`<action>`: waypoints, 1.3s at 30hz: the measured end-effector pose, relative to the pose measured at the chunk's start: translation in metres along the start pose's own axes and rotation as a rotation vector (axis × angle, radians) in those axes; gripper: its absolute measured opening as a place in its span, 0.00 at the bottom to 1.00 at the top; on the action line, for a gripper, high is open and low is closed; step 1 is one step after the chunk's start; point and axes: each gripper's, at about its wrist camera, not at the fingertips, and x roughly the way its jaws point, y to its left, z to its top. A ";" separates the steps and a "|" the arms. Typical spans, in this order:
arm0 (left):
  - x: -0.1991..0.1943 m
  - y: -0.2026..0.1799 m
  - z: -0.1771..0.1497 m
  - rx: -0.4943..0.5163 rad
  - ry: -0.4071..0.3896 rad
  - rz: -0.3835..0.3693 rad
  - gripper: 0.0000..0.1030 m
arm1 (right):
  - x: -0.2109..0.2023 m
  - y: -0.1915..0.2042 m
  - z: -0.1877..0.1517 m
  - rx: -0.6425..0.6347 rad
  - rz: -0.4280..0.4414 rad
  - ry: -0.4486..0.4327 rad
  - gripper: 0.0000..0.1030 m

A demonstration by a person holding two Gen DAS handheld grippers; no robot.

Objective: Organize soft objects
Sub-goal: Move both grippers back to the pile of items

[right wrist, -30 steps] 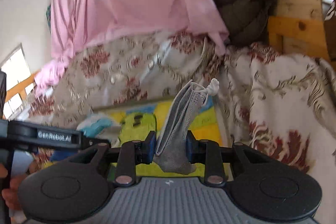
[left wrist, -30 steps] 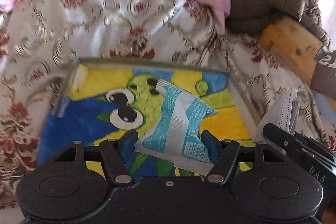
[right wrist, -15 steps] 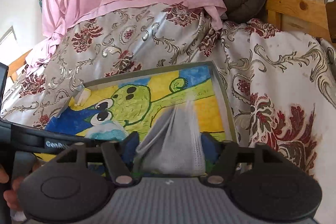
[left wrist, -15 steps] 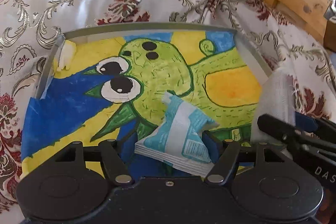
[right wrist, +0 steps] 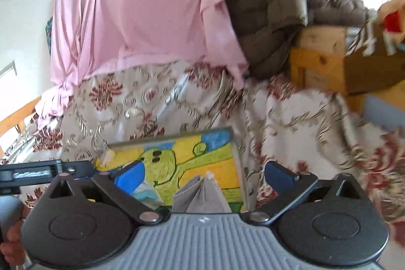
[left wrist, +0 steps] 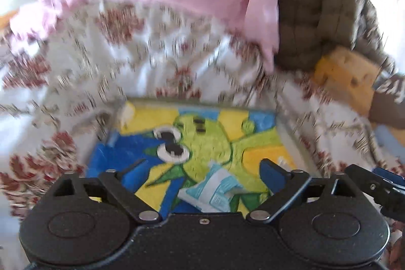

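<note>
Inside the painted tray (left wrist: pixel 286 123), both soft things lie free.
Left gripper (left wrist: pixel 202 168) and right gripper (right wrist: pixel 202 168) gape wide, holding nothing. Blue tissue pack (left wrist: pixel 215 191) and grey mask (right wrist: pixel 202 196) look light and floppy; pinch each across its middle.

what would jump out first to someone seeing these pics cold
The bright tray painted with a green cartoon creature, lying on the flowered bedspread. A blue-white packet and a grey face mask lie in it, between the open jaws of the left hand-held gripper and right hand-held gripper. Behind hangs a pink cloth.
</note>
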 end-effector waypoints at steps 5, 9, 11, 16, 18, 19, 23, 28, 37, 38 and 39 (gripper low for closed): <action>-0.061 -0.006 -0.009 0.005 -0.113 -0.011 0.98 | -0.047 0.009 -0.002 0.002 -0.016 -0.087 1.00; -0.101 -0.007 -0.025 0.002 -0.149 -0.009 0.99 | -0.084 0.016 -0.011 -0.010 -0.030 -0.168 1.00; -0.120 -0.006 -0.035 -0.003 -0.177 0.000 0.99 | -0.101 0.019 -0.019 -0.013 -0.032 -0.195 1.00; -0.163 -0.004 -0.065 0.026 -0.239 0.012 0.99 | -0.136 0.019 -0.044 -0.004 -0.037 -0.217 1.00; -0.177 -0.003 -0.078 0.048 -0.245 0.005 0.99 | -0.147 0.019 -0.058 0.003 -0.049 -0.210 1.00; -0.182 -0.002 -0.086 0.061 -0.241 0.000 0.99 | -0.152 0.019 -0.063 0.006 -0.057 -0.199 1.00; -0.194 0.002 -0.109 0.086 -0.214 -0.027 0.99 | -0.168 0.020 -0.085 0.023 -0.092 -0.135 1.00; -0.200 0.008 -0.137 0.104 -0.154 -0.083 0.99 | -0.183 0.021 -0.105 0.062 -0.125 -0.063 1.00; -0.193 0.009 -0.184 0.165 -0.019 -0.163 0.99 | -0.174 0.021 -0.119 0.098 -0.106 0.047 1.00; -0.192 0.009 -0.189 0.177 -0.007 -0.169 0.99 | -0.171 0.021 -0.121 0.101 -0.100 0.064 1.00; -0.190 0.008 -0.193 0.190 0.002 -0.175 0.99 | -0.168 0.021 -0.122 0.101 -0.095 0.078 1.00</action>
